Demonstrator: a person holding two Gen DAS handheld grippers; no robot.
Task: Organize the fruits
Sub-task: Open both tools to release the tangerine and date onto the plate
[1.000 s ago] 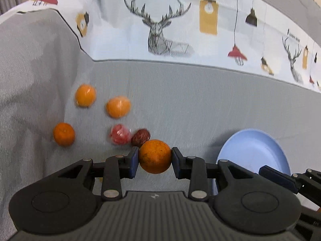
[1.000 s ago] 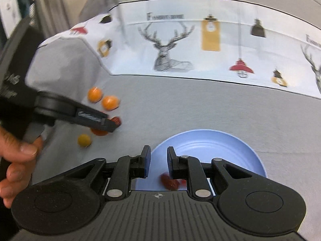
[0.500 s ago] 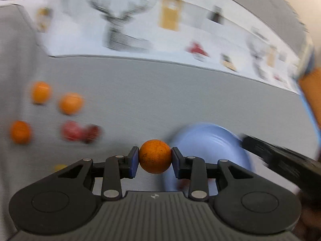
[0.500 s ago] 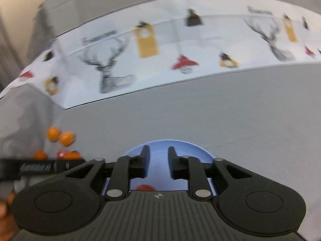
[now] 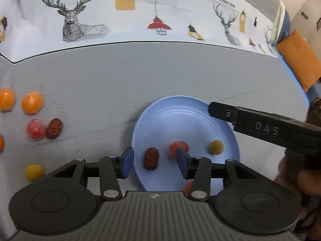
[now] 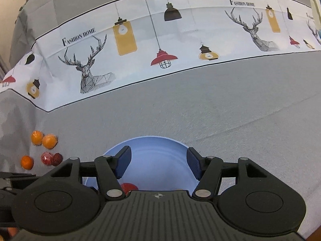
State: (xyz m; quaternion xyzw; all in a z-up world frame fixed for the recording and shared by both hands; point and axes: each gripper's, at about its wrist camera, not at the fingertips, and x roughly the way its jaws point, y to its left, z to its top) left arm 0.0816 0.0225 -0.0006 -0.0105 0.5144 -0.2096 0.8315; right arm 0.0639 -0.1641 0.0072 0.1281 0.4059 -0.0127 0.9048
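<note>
The plate [image 5: 180, 110] sits on the cloth-covered table [image 5: 140, 70], toward the right, with a date [image 5: 151, 158], a wrapped round fruit [image 5: 176, 147] and a small round fruit [image 5: 215, 146] lying in a row in its near half. Well to the left, on the cloth, lies a loose cluster: two tangerines [image 5: 32, 102] side by side at the back, a wrapped fruit [image 5: 35, 129] touching a second date [image 5: 54, 128] in front of them, and another small round fruit [image 5: 34, 172] nearest. A printed band [image 5: 140, 10] of the cloth runs behind everything.
</note>
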